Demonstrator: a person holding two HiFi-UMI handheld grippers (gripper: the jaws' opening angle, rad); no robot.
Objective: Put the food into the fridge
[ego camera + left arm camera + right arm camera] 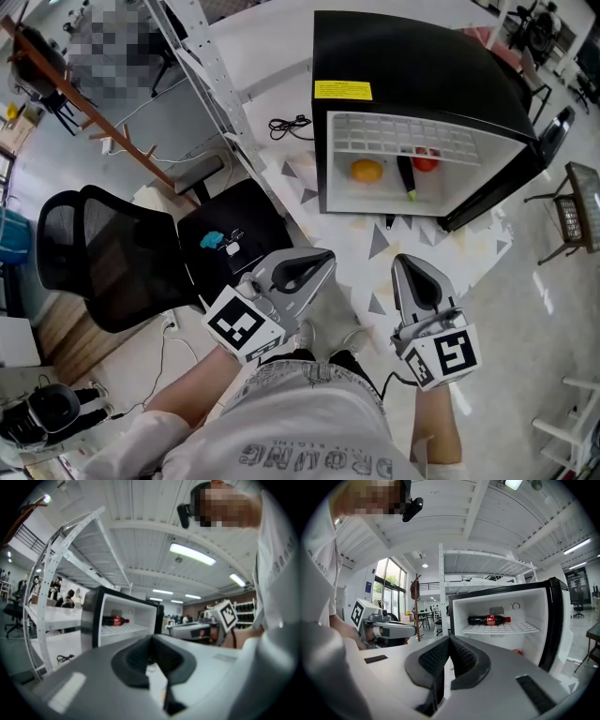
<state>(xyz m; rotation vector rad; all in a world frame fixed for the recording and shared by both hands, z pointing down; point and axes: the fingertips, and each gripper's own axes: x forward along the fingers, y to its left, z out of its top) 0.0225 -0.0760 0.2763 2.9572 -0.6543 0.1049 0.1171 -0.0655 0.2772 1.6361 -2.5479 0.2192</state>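
Fridge (422, 122) is open, bottle (407, 178) and orange (367, 171) inside, so probably that's why left hand-held gripper (322, 258) and right hand-held gripper (405, 264) hover nearby pressed together, empty.

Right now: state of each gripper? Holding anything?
Left gripper: closed, nothing between its jaws.
Right gripper: closed, nothing between its jaws.

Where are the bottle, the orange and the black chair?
bottle (492, 619), right gripper view, on its red label.
orange (367, 171), head view, on its middle.
chair (98, 258), head view, on its mesh back.
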